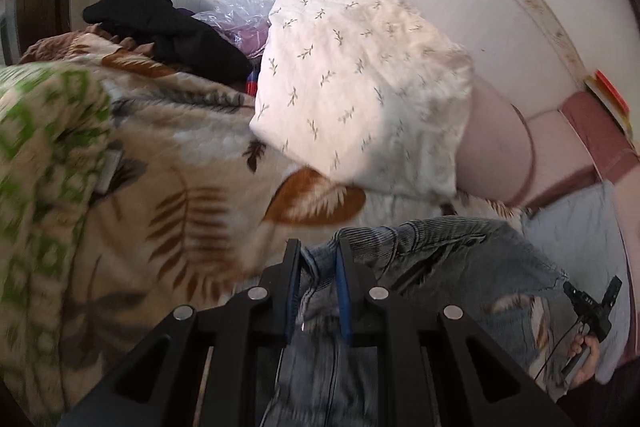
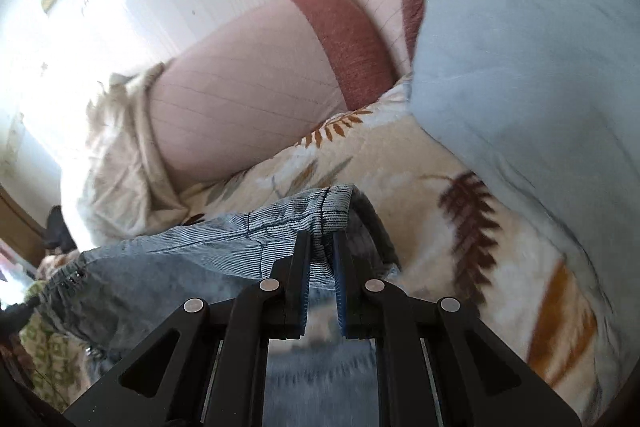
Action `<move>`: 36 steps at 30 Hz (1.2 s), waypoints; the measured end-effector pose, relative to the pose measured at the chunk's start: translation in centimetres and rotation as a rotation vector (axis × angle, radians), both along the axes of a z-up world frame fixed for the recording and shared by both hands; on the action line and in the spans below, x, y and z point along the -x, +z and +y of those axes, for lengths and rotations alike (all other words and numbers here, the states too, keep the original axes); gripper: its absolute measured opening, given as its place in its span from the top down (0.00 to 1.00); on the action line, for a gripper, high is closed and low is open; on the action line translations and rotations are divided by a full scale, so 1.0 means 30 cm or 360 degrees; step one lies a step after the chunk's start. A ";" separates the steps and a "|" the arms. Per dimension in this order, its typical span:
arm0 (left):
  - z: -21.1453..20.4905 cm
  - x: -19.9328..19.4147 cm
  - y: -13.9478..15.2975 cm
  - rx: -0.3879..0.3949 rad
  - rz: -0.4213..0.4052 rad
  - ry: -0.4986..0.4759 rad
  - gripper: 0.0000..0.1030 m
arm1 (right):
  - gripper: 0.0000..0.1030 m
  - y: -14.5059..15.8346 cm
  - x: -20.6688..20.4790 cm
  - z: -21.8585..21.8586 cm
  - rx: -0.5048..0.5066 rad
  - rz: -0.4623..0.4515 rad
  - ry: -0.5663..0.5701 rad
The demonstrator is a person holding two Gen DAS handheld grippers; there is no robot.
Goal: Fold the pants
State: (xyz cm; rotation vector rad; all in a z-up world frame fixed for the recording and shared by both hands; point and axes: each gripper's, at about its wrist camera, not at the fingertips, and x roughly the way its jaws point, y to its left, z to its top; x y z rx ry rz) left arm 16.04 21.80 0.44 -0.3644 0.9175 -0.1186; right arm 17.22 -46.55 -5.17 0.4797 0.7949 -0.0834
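Note:
The pants (image 1: pixel 460 267) are blue-grey ribbed denim with a frayed edge, lifted above a leaf-print blanket (image 1: pixel 192 187). My left gripper (image 1: pixel 319 251) is shut on one corner of their top edge, cloth pinched between its blue pads. In the right wrist view my right gripper (image 2: pixel 321 241) is shut on the other corner of the pants (image 2: pixel 224 239), at the stitched hem band. The fabric stretches away to the left and hangs below. At the left view's right edge a hand holds the right gripper's body (image 1: pixel 592 307).
A white sprigged pillow (image 1: pixel 360 83) and a pink cushion (image 1: pixel 496 155) lie ahead on the bed. Black clothing (image 1: pixel 160 23) and clear plastic (image 1: pixel 244 7) sit at the back left. A light blue pillow (image 2: pixel 520 39) lies at the right. A green patterned cloth (image 1: pixel 36 155) covers the left.

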 end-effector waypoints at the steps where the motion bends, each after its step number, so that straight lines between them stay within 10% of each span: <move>1: 0.006 0.050 0.003 -0.0010 0.0002 -0.0010 0.82 | 0.90 0.007 0.041 -0.004 -0.0013 -0.0010 -0.0005; 19: 0.159 0.504 -0.312 0.0009 0.0205 0.0133 0.92 | 0.88 -0.271 0.511 -0.064 -0.0142 0.0314 0.0024; 22: 0.152 0.520 -0.261 -0.0003 0.0126 0.0135 0.92 | 0.76 -0.231 0.537 -0.073 -0.0213 0.0220 -0.0010; 24: 0.128 0.521 -0.221 -0.0043 0.0066 0.0119 0.92 | 0.39 -0.185 0.549 -0.069 -0.0172 0.0137 -0.0062; 30: -0.025 0.505 -0.151 -0.0157 -0.0065 -0.0035 0.92 | 0.37 -0.096 0.578 -0.038 -0.0078 -0.0085 -0.0107; 36: -0.253 0.505 -0.166 -0.0232 -0.0135 -0.0245 0.91 | 0.37 -0.140 0.512 0.037 -0.0414 -0.0150 0.0163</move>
